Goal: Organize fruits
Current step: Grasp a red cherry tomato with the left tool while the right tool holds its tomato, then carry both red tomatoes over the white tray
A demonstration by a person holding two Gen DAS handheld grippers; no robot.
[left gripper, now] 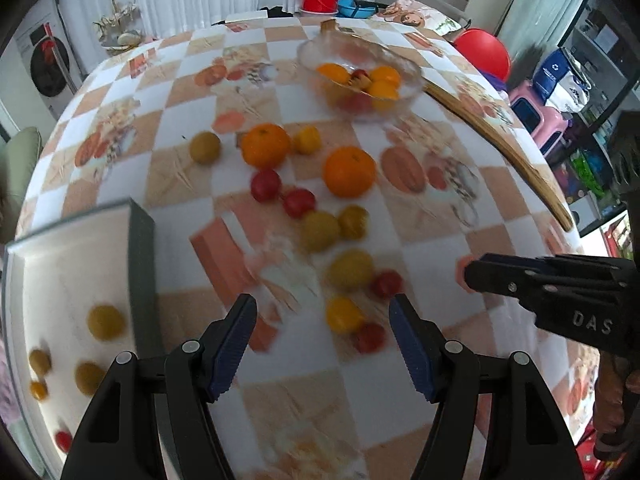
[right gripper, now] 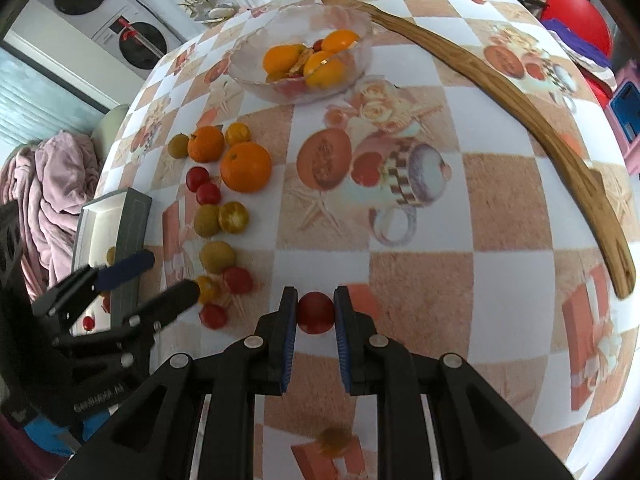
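Observation:
My right gripper [right gripper: 315, 312] is shut on a small red tomato [right gripper: 315, 313], held just above the checkered tablecloth. My left gripper [left gripper: 323, 312] stands open over a yellow tomato [left gripper: 343, 314] and a red one [left gripper: 370, 337], with nothing between its pads. Loose fruit lies in a row on the table: two oranges [left gripper: 349, 171] [left gripper: 265, 145], red tomatoes [left gripper: 265, 185] and yellow-green ones [left gripper: 320, 231]. A glass bowl [right gripper: 256, 64] at the back holds oranges and tomatoes. A grey-sided white tray [left gripper: 141, 240] at the left holds several small fruits.
A long wooden back scratcher [right gripper: 520, 108] lies along the right side of the table. One more small yellow fruit [right gripper: 335, 442] sits under the right gripper near the front edge. Beyond the table are a red chair [left gripper: 484, 54], shelves and a pink blanket [right gripper: 52, 184].

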